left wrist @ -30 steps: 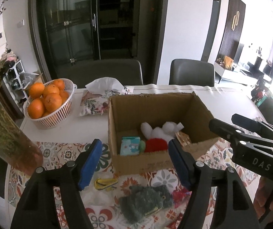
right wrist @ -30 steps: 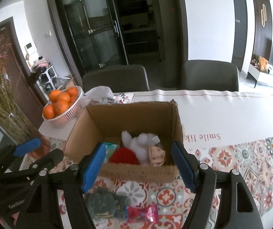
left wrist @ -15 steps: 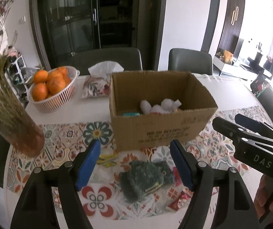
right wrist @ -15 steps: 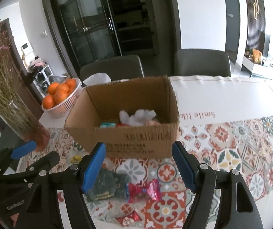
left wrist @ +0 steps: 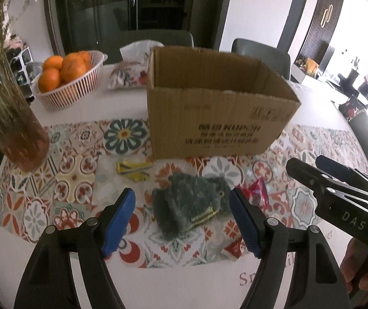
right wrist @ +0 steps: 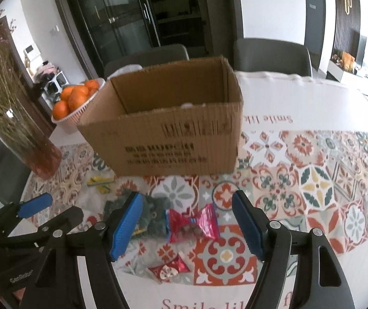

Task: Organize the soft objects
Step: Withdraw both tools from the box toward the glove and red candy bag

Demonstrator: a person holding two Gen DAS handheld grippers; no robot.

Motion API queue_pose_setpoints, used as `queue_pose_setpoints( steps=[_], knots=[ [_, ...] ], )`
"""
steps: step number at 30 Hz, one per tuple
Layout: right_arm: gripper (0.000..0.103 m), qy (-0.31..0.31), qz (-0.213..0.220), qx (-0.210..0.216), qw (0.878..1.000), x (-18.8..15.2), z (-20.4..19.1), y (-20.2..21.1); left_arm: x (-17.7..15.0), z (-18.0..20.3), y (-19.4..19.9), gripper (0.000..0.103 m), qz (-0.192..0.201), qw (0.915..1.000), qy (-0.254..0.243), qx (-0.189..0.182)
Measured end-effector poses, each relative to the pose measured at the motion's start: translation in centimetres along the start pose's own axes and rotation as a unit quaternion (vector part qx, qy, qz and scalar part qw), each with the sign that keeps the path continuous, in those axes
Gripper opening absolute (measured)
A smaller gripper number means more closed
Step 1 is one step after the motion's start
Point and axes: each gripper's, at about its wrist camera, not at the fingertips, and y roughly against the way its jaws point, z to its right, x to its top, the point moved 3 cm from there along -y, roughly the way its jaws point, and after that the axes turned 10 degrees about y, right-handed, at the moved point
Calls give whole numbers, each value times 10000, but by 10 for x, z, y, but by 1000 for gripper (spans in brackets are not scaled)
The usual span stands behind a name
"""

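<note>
We hold the left gripper [left wrist: 182, 221] over the patterned tabletop [left wrist: 63, 185], its blue fingers [left wrist: 118, 222] spread wide to either side of a dark green fuzzy cloth [left wrist: 193, 208], not touching it. Our right gripper [right wrist: 187, 225] also stands wide, with a red wrapped packet [right wrist: 193, 224] lying on the tabletop between its fingers [right wrist: 126, 224]. Both items lie just in front of the open cardboard box [right wrist: 168, 134].
</note>
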Motion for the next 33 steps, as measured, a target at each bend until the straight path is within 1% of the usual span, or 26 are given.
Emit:
queue_pose_setpoints(
  steps=[5, 11, 16, 19, 25, 29, 33],
  knots=[
    [73, -31, -235, 8, 9997, -16, 2, -12, -11, 2, -13, 76, -193, 9995, -252, -25],
    [73, -62, -502, 96, 9987, -34, 4, -27, -20, 10, -29, 77, -341, 9957, -862, -67],
    [73, -52, -724, 202, 9972, -42, 5, -42, -23, 20, -42, 78, -512, 9866, -1545, -113],
    [73, -48, -837, 243, 9962, -45, 7, -51, -22, 25, -52, 78, -665, 9806, -1836, -192],
    [73, 16, -1031, 196, 9945, -48, 9, -70, -24, 31, -81, 78, -1061, 9631, -2463, -223],
    [73, 29, -1091, 195, 9938, -48, 10, -81, -25, 34, -95, 78, -1236, 9552, -2671, -310],
    [73, 27, -1171, 208, 9929, -48, 10, -92, -24, 35, -106, 78, -1343, 9503, -2790, -306]
  ],
)
